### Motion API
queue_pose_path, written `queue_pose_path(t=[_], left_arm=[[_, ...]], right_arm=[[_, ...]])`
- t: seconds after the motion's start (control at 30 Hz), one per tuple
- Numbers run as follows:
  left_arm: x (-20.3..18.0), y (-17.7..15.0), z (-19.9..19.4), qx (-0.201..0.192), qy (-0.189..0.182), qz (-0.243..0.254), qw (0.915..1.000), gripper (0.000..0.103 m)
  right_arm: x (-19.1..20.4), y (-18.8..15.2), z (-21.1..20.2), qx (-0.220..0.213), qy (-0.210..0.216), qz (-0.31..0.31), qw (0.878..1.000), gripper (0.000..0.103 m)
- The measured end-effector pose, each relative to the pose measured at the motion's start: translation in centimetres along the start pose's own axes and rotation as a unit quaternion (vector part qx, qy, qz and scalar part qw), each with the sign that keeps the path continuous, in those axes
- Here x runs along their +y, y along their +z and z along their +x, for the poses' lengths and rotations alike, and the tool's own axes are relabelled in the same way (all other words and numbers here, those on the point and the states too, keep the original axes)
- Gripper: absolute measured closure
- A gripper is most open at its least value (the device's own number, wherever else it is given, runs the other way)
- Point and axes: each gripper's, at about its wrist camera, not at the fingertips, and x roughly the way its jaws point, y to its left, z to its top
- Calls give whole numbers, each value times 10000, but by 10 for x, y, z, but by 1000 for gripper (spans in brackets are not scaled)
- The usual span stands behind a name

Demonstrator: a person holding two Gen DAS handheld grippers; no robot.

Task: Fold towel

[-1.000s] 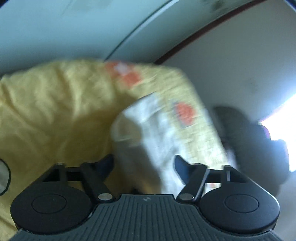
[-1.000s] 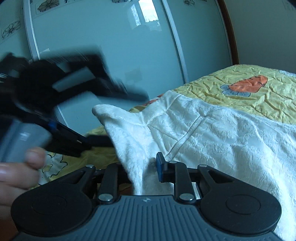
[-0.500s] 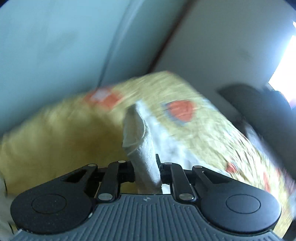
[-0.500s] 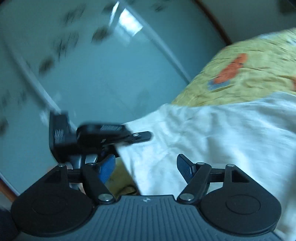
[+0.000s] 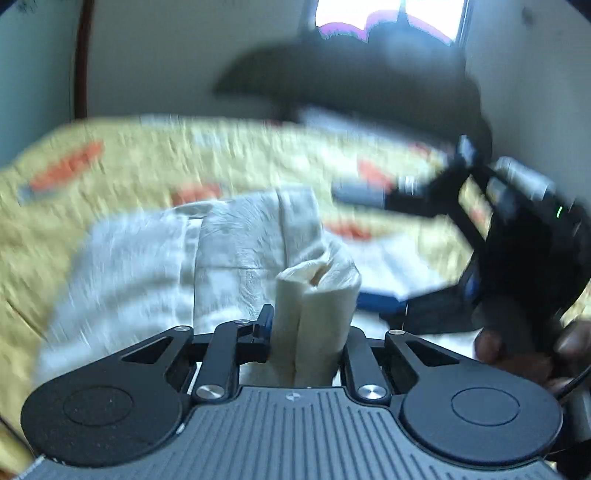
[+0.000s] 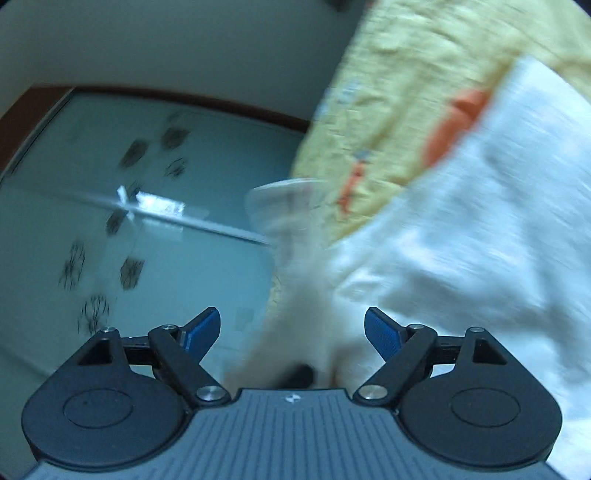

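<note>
A white textured towel [image 5: 236,243] lies on a yellow bedspread [image 5: 122,155] with orange patches. My left gripper [image 5: 306,328] is shut on a bunched fold of the towel, which stands up between its fingers. In the left wrist view the right gripper [image 5: 424,199] hangs at the right, held by a hand [image 5: 517,350]. In the right wrist view my right gripper [image 6: 293,332] is open, its blue pads [image 6: 382,332] spread wide; blurred towel cloth [image 6: 461,240] runs between and beyond them. Both views are smeared by motion.
The bedspread [image 6: 399,74] fills the upper right of the right wrist view. A pale green sliding door [image 6: 129,221] with dark flower prints stands left. In the left wrist view a dark shape [image 5: 351,85] sits under a bright window [image 5: 388,18].
My left gripper went from open to shut on a towel fold and swung round toward the window. My right gripper let go of the towel and opened; its view has swung sharply.
</note>
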Motion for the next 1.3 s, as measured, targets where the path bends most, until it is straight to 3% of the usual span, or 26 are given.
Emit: queue_pose_path(t=[0.2, 0.3, 0.37, 0.47, 0.6, 0.67, 0.7, 0.73, 0.77, 0.83, 0.87, 0.93, 1.03, 1.13, 1.3], left_arm=[[-3, -6, -11, -199, -149, 281, 9993, 53], [-5, -16, -51, -845, -137, 545, 9948, 40], [4, -27, -78, -1422, 134, 604, 9879, 29], [31, -43, -122, -2184, 982, 303, 9704, 24], [89, -42, -173, -2584, 1946, -787, 9430, 23], [120, -39, -196, -2824, 2296, -1472, 9197, 20], [133, -39, -206, -2950, 2429, -1775, 9069, 18], [145, -39, -219, -3084, 2530, -2081, 8931, 15], [153, -39, -225, -3167, 2580, -2297, 8834, 10], [163, -36, -227, -3175, 2604, -2538, 8758, 8], [163, -35, -224, -3134, 2550, -2572, 8778, 8], [159, -31, -212, -2998, 2281, -2495, 8921, 8], [144, -21, -191, -2651, 1658, -2103, 9263, 8], [119, -10, -165, -2346, 1205, -1440, 9538, 8], [84, -9, -133, -1998, 395, -710, 9765, 8]], right_arm=[[0, 0, 5, 149, -100, -169, 9997, 18], [5, -3, 10, 279, -288, -366, 9985, 18], [10, -5, 15, 350, -438, -533, 9970, 18], [19, -10, 23, 459, -688, -848, 9930, 17], [27, -16, 34, 583, -955, -1244, 9859, 18], [31, -21, 38, 624, -1156, -1440, 9808, 34], [32, -22, 40, 667, -1302, -1517, 9775, 62], [34, -23, 41, 667, -1365, -1607, 9752, 80], [35, -23, 41, 684, -1302, -1646, 9753, 82], [38, -20, 39, 694, -1294, -1732, 9739, 86], [42, -19, 38, 693, -1317, -1808, 9722, 87], [51, -14, 35, 724, -1368, -1980, 9679, 88], [70, -3, 23, 884, -1479, -2319, 9573, 88], [86, 12, -3, 1006, -1828, -2732, 9391, 88], [69, 42, -54, 838, -2706, -2815, 9168, 88]])
